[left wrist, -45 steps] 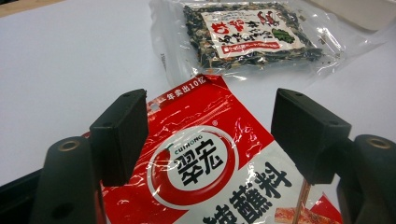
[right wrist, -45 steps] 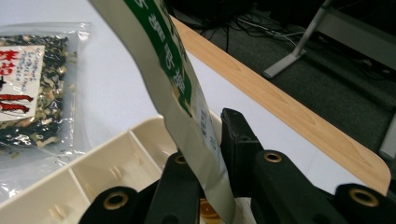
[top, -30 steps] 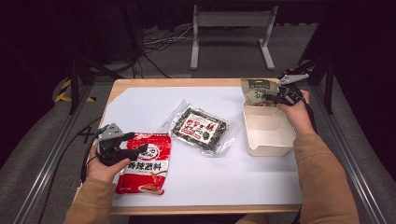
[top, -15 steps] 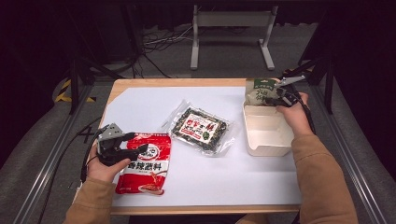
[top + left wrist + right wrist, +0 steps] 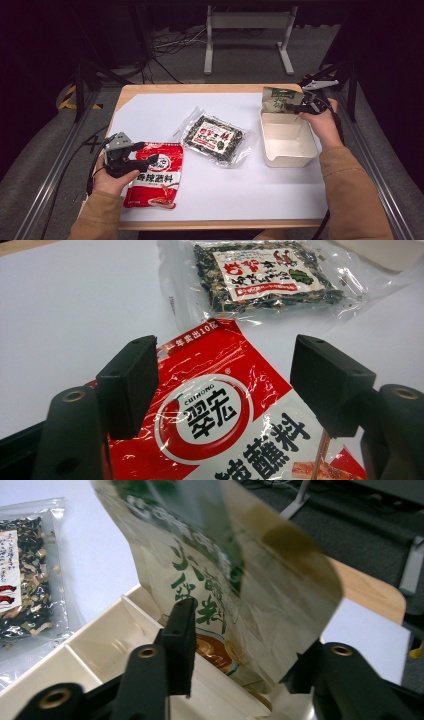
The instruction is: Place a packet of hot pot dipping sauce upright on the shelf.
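Green pouch (image 5: 220, 580) leans in the box (image 5: 286, 140), right tool (image 5: 300, 107) just opening off it; left tool (image 5: 220, 385) gapes over the red sachet (image 5: 225, 425), likely next.

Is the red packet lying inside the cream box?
No, the red packet lies flat on the white sheet, far left of the cream box.

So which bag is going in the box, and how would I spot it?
Find the cream box on the table's right side. The green and tan packet stands on edge at the box's far end, between the open jaws of the right gripper. The other two packets lie flat on the white sheet.
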`<act>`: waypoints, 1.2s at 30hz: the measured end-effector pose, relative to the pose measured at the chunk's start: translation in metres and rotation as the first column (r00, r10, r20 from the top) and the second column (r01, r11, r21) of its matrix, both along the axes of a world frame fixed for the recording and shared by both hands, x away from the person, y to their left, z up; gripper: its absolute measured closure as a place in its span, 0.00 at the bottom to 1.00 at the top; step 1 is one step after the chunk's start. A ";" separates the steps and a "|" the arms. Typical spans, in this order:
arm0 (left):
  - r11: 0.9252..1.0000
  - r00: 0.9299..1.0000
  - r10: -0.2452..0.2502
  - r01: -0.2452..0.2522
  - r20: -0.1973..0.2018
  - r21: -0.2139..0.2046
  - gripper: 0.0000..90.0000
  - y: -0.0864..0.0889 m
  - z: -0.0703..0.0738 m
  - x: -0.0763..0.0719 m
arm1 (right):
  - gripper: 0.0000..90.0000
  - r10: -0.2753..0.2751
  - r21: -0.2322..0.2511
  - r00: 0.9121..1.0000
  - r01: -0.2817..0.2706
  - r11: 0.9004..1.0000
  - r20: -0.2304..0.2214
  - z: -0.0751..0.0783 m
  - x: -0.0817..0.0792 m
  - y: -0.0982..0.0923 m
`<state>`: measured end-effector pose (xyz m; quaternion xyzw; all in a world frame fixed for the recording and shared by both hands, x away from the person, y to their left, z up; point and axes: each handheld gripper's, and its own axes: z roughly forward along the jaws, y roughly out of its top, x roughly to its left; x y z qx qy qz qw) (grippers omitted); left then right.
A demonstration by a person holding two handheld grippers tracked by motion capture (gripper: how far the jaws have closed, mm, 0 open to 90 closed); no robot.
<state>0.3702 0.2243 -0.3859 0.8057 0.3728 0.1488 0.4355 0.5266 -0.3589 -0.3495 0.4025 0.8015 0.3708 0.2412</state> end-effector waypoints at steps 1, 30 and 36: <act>1.000 1.000 0.001 -0.001 0.002 0.002 0.31 0.000 0.000 0.000 | 0.59 0.001 0.001 1.000 -0.001 1.000 0.008 0.001 -0.001 -0.001; 0.999 0.999 -0.031 0.032 0.037 -0.040 0.30 0.016 0.011 0.005 | 0.44 0.091 0.088 0.988 -0.102 0.991 0.128 0.042 -0.092 0.006; 0.999 0.997 -0.040 0.042 0.060 -0.033 0.27 0.021 0.012 0.005 | 0.46 0.160 0.131 0.979 -0.176 0.976 0.123 0.045 -0.113 0.023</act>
